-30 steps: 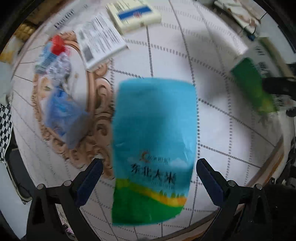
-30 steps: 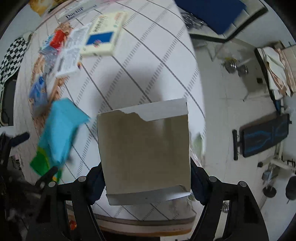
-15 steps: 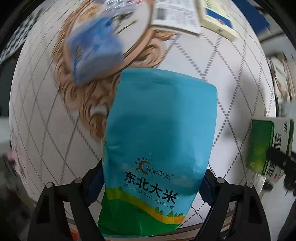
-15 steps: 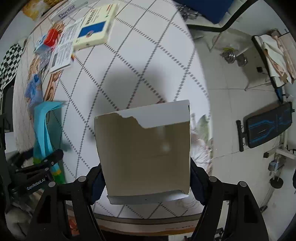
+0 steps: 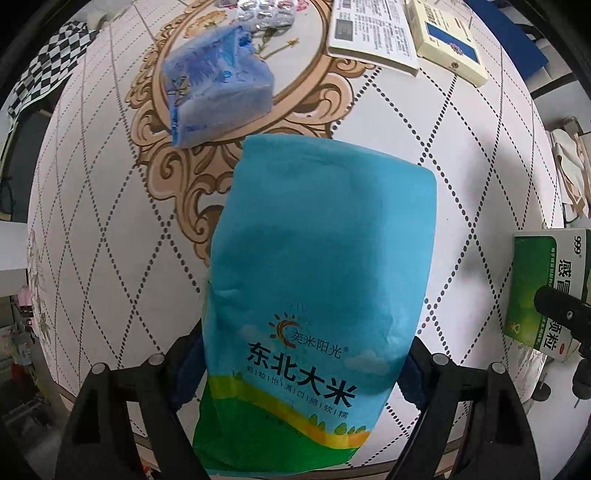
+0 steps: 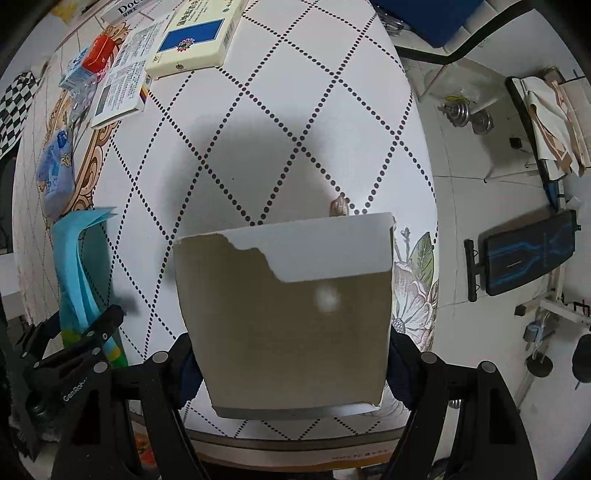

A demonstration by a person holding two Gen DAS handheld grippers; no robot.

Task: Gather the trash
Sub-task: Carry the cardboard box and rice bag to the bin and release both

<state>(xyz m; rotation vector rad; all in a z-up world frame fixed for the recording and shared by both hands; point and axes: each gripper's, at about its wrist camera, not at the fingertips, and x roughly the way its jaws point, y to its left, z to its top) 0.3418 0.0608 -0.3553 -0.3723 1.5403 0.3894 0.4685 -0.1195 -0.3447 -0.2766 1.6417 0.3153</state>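
A blue and green rice bag (image 5: pixel 317 258) hangs above the round table (image 5: pixel 424 122), and my left gripper (image 5: pixel 301 369) is shut on its lower sides. In the right wrist view the same bag (image 6: pixel 77 266) shows edge-on at the far left. My right gripper (image 6: pixel 293 369) grips a torn cardboard medicine box (image 6: pixel 288 325) by its two sides. Its jaws are opening slightly, with the box still between the pads. The left wrist view shows this box's green printed face (image 5: pixel 535 288) at the right edge.
On the table lie a blue tissue pack (image 5: pixel 218 99), a blister pack (image 5: pixel 266 14), a white printed box (image 5: pixel 373 33) and a cream box with a blue label (image 5: pixel 450 48). A small red and blue carton (image 6: pixel 99 55) sits far left. A bench (image 6: pixel 528 254) stands on the floor right of the table.
My left gripper has rolled about its axis and its pads have closed onto the rice bag. The right gripper has sunk a little towards the table with the box.
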